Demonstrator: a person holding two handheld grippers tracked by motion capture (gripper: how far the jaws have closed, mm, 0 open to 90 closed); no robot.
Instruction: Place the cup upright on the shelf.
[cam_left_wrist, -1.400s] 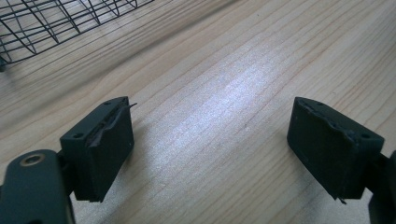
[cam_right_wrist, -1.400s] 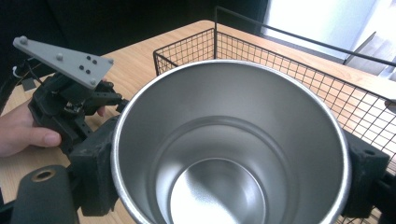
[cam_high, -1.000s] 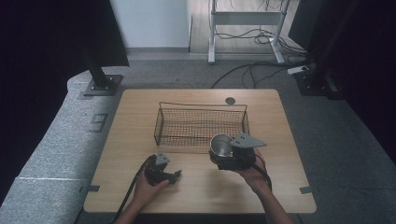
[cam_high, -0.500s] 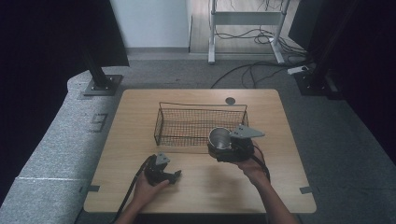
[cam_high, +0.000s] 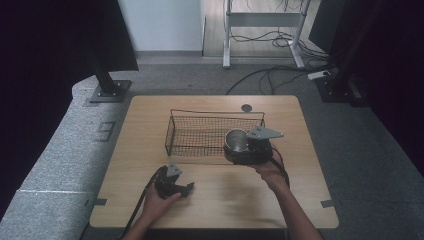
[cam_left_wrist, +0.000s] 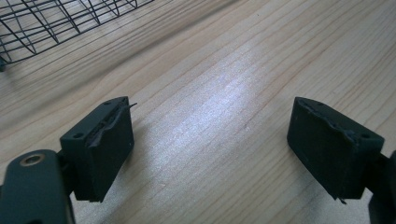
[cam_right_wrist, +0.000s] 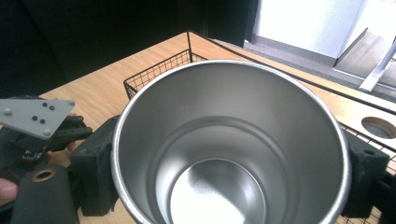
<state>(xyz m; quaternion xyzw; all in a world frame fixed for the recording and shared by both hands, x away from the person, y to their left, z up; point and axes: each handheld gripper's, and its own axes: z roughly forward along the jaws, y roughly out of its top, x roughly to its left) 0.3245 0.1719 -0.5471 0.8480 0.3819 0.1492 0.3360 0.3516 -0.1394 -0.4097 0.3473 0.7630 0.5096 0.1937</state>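
Overhead, the high view places the steel cup (cam_high: 236, 141) in the right gripper (cam_high: 239, 150) at the near right corner of the wire basket (cam_high: 200, 135), upright, its mouth facing up. The right gripper view adds what that angle hides: the cup (cam_right_wrist: 229, 154) is empty, its polished inside bare down to the base, and the two black jaws press against opposite sides of its wall, clamped on it. That same view catches the left gripper (cam_right_wrist: 42, 126) with its grey plate farther off, low at the left.

Down on the tabletop, the left gripper view shows its own jaws spread wide with nothing between them, bare wood grain beneath and a corner of the basket (cam_left_wrist: 42, 23) at upper left.

The table (cam_high: 300, 195) is pale wood with a round grommet hole (cam_high: 246, 107) near its far edge. Grey carpet surrounds it, dark curtains hang at both sides, and cables trail across the floor beyond, beneath a metal frame.

The right hand (cam_high: 267, 167) reaches forward from the near edge, forearm angled in. The left hand (cam_high: 160, 200) rests its gripper (cam_high: 185, 189) on the table near the front, well apart from the basket.
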